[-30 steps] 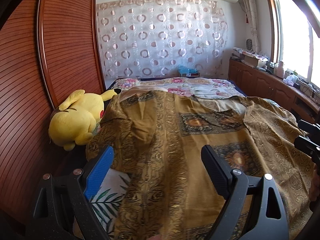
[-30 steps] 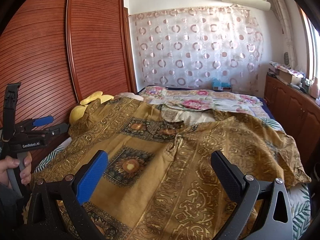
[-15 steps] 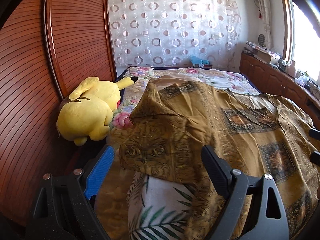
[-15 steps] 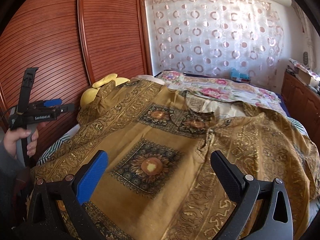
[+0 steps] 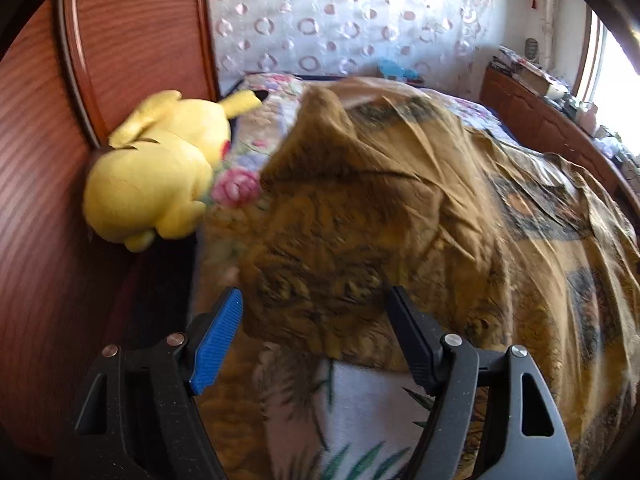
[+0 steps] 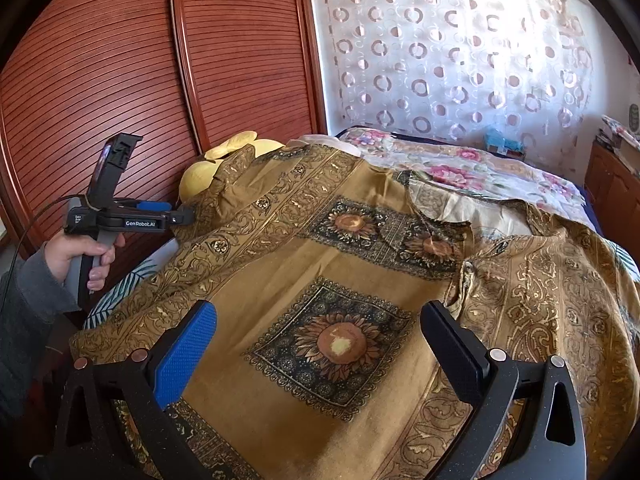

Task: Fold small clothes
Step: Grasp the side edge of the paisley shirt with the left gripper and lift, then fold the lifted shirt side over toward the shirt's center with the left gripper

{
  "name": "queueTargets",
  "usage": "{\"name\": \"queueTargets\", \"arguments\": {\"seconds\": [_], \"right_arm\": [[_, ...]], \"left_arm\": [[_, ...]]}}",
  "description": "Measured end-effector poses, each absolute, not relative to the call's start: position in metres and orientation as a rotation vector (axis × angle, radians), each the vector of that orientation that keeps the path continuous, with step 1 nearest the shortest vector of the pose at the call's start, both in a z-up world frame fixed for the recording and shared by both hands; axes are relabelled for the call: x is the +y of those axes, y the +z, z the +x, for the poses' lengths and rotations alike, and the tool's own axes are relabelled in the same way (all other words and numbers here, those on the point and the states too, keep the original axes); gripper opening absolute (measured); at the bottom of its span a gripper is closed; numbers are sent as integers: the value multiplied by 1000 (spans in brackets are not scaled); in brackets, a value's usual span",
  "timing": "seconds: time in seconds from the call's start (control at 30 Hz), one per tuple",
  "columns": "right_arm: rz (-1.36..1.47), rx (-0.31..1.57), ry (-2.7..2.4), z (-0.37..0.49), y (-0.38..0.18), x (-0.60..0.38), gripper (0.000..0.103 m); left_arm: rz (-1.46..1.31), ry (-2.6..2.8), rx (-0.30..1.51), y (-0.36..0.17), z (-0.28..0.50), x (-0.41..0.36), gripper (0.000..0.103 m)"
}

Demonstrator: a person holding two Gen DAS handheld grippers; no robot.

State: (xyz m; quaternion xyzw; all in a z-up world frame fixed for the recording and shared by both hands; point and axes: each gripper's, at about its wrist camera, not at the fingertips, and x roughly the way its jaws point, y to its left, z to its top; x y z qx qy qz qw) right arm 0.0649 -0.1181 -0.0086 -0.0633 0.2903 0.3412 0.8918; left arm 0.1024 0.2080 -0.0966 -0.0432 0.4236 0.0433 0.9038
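Note:
A mustard-brown garment with gold ornament and sunflower squares (image 6: 340, 280) lies spread across the bed. In the left wrist view its left sleeve (image 5: 340, 248) lies bunched just ahead of my left gripper (image 5: 316, 320), which is open with the sleeve's edge between its fingers, not clamped. In the right wrist view the left gripper (image 6: 182, 216) points at that sleeve from the bed's left side. My right gripper (image 6: 320, 336) is open and empty over the garment's lower front.
A yellow plush toy (image 5: 160, 172) lies against the red-brown slatted wardrobe (image 6: 120, 72) at the bed's left edge. A floral bedspread (image 6: 460, 164) and leaf-print sheet (image 5: 360, 420) show under the garment. A wooden cabinet (image 5: 540, 120) runs along the right, under the window.
My left gripper has swung left and moved in toward the garment's left sleeve. My right gripper has moved forward and left over the garment. Both stayed open.

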Motion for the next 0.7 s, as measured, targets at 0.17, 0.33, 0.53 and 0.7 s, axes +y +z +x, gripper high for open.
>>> {"name": "queueTargets", "arguments": {"seconds": [0.17,0.33,0.53,0.7], "right_arm": [[-147,618,725,66,-10,-109,102],[-153,634,751,70,-11,-101,101],[-158,635,752,70,-12,-101,101],[-161,633,750,71,-12,-102,98]], "left_arm": [[-75,66,916,-104,106,201,68],[-108,8,911,-103,105,200,40],[-29,58,891,-94,96,194,8],[-14,45,785,-67,76,187,3]]}}
